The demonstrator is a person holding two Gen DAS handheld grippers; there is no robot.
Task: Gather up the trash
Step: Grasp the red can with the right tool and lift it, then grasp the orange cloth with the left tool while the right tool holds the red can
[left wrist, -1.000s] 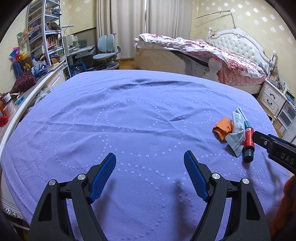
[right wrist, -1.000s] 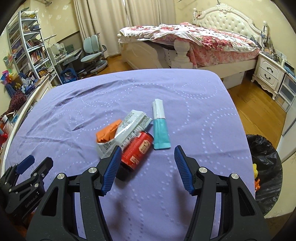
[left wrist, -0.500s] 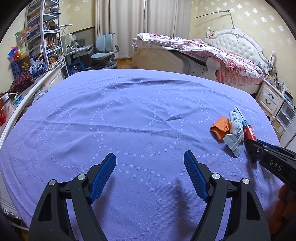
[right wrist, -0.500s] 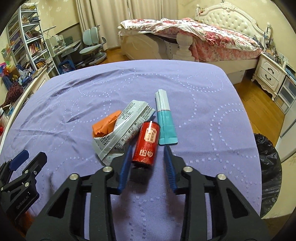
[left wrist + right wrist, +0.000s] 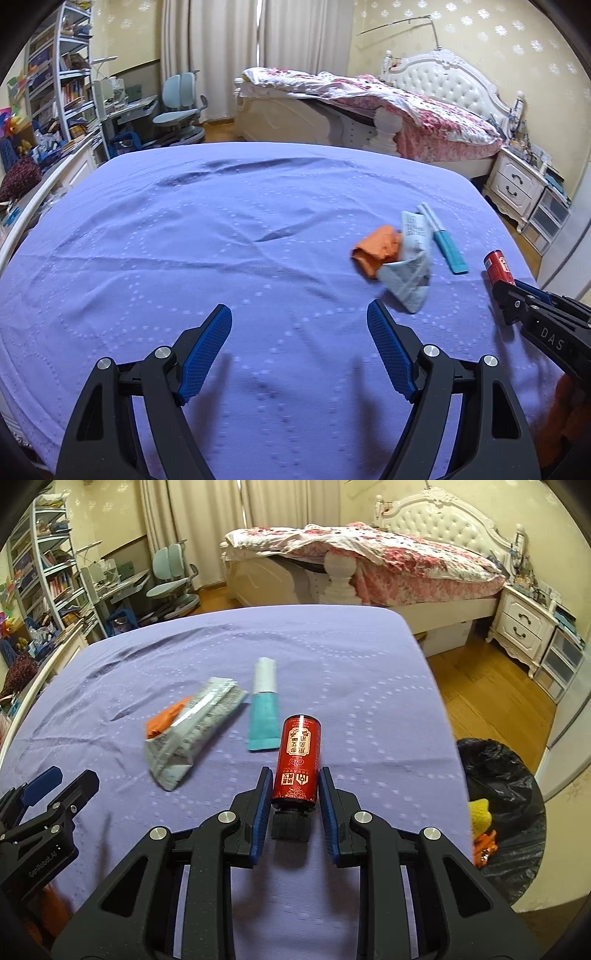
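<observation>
We find the right gripper [image 5: 293, 794] has just closed on the red bottle [image 5: 298, 760] near its capped end, above the purple bedspread [image 5: 351, 686]. It seems rigid, light, glossy, possibly slippery. The left gripper [image 5: 299, 341] is open, empty.

Both cameras ride just behind their fingers, tilted down over the purple-covered worktop [image 5: 221, 229] and facing the bed [image 5: 406, 110] across the room. The left wrist view sits close above bare cloth. The right wrist view looks from further right, taking in the floor and black bin bag [image 5: 506, 805]. Both share the litter pile, bed and bookshelf.
</observation>
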